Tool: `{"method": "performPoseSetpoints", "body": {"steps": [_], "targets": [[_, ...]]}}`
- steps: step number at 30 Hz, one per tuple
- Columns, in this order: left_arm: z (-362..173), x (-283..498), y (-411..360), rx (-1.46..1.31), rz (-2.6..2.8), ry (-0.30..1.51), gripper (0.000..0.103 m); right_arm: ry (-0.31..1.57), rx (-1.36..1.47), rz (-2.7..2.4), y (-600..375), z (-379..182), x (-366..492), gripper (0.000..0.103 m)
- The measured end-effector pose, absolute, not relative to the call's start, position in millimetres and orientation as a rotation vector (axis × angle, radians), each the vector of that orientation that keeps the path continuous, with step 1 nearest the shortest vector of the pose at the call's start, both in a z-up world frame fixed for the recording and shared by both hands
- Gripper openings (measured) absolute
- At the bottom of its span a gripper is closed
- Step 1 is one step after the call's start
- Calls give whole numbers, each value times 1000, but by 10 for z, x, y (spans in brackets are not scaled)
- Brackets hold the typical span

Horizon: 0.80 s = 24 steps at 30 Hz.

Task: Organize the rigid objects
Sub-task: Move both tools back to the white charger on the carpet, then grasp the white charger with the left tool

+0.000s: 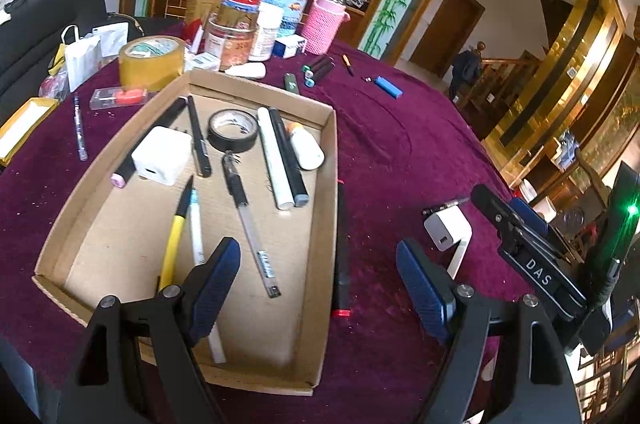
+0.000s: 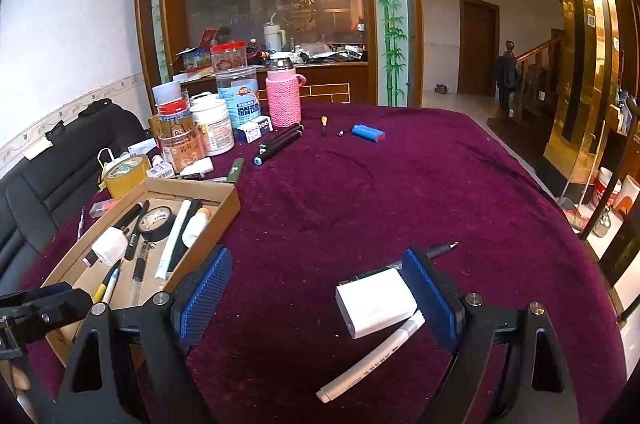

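The right gripper (image 2: 324, 298) hangs over the maroon desk (image 2: 380, 184) with its fingers spread wide and gripping nothing; a white charger block (image 2: 374, 302) sits between them on a white marker (image 2: 372, 360) whose long axis slants from lower left to upper right. The left gripper (image 1: 318, 286), fingers also apart and empty, straddles the right wall of the cardboard tray (image 1: 334, 192), where pens mostly lie lengthwise.

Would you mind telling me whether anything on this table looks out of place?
Yes: a white charger block, a white marker and a dark pen lie loose on the purple cloth, outside the cardboard tray holding similar items. A black marker lies against the tray's outer wall.
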<state>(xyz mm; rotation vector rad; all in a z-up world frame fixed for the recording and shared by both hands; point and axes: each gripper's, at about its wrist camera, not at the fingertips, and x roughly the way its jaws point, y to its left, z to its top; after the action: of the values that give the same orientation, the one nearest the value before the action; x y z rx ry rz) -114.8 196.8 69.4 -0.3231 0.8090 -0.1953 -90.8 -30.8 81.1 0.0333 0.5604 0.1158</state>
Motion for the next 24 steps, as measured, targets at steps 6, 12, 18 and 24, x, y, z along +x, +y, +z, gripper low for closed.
{"method": "performPoseSetpoints", "body": {"steps": [6, 12, 18, 24], "targets": [[636, -1099, 1823, -311, -234, 841, 80, 575, 47, 109, -387, 764, -856, 90], [629, -1039, 1617, -268, -276, 868, 80, 617, 128, 75, -793, 698, -720, 90], [634, -883, 1235, -192, -346, 898, 80, 623, 198, -59, -1474, 630, -588, 90], [470, -555, 708, -92, -409, 949, 80, 622, 283, -133, -1920, 424, -562, 90]]}}
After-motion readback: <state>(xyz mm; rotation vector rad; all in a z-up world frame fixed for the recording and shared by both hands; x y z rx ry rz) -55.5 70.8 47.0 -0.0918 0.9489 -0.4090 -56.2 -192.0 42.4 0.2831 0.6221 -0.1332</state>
